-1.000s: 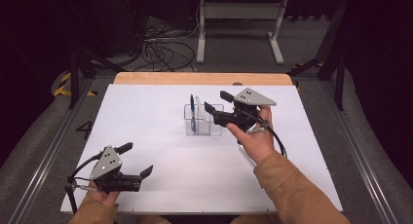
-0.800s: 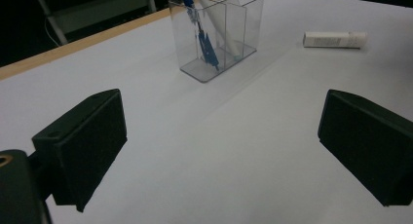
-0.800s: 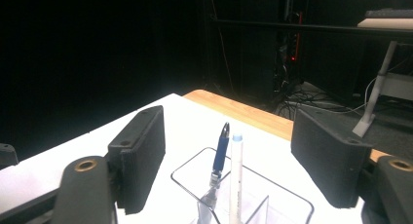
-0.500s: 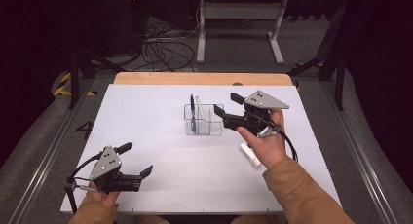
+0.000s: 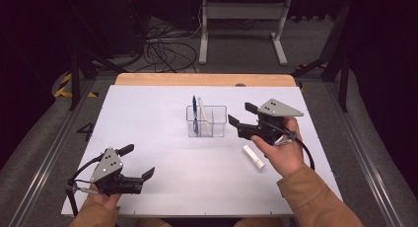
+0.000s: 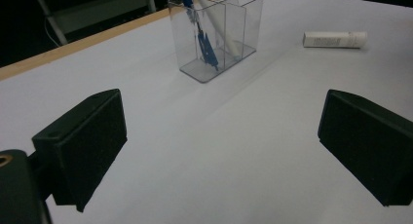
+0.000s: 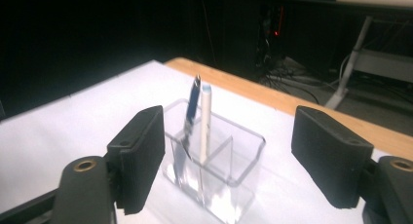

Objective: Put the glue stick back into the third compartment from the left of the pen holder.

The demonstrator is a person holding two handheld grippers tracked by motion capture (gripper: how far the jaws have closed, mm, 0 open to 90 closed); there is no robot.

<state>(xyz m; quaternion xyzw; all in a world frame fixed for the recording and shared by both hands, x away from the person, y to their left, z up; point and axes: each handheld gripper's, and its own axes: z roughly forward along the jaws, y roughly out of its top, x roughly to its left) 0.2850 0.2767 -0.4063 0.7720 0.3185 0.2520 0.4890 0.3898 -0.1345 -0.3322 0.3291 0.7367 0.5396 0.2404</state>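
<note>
Right gripper (image 5: 237, 114) is hovering just right of the clear holder (image 5: 206, 121), jaws standing apart with nothing between them. In its own view the holder (image 7: 214, 168) is sitting ahead between the jaws, a blue pen (image 7: 192, 109) and a white pen (image 7: 205, 119) leaning upright in its left compartment. A white tube (image 5: 253, 157) is lying on the table (image 5: 148, 118) beside the right hand. Left gripper (image 5: 137, 161) is resting near the front edge, jaws wide apart and empty.

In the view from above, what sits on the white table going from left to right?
Left gripper → clear holder with a blue pen and a white pen → right gripper → white tube, lying flat nearer the person.
</note>
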